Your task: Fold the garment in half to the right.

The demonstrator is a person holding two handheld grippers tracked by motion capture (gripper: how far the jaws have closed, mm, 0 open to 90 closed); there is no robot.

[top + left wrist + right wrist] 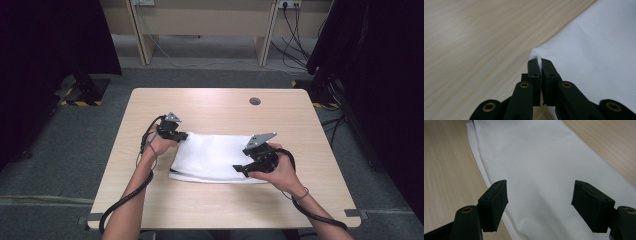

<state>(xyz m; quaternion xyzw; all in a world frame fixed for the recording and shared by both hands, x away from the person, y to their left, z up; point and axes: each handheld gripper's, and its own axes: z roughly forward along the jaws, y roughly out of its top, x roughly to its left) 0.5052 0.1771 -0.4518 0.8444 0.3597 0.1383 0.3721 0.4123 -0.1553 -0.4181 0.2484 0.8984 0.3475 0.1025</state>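
A folded white cloth (212, 156) lies flat in the middle of the wooden table (215, 107). My left gripper (183, 135) is at the cloth's far left corner. In the left gripper view it (539, 62) is shut on that corner of the cloth (599, 57), with a pinch of white fabric showing between the jaws. My right gripper (240, 169) hovers over the cloth's near right part. In the right gripper view it (539, 202) stands open over the white cloth (536, 162), nothing between its fingers.
A round cable hole (255, 101) sits in the table's far right area. Dark curtains and stand bases (85, 92) flank the table, with desks and cables behind. Bare tabletop surrounds the cloth on all sides.
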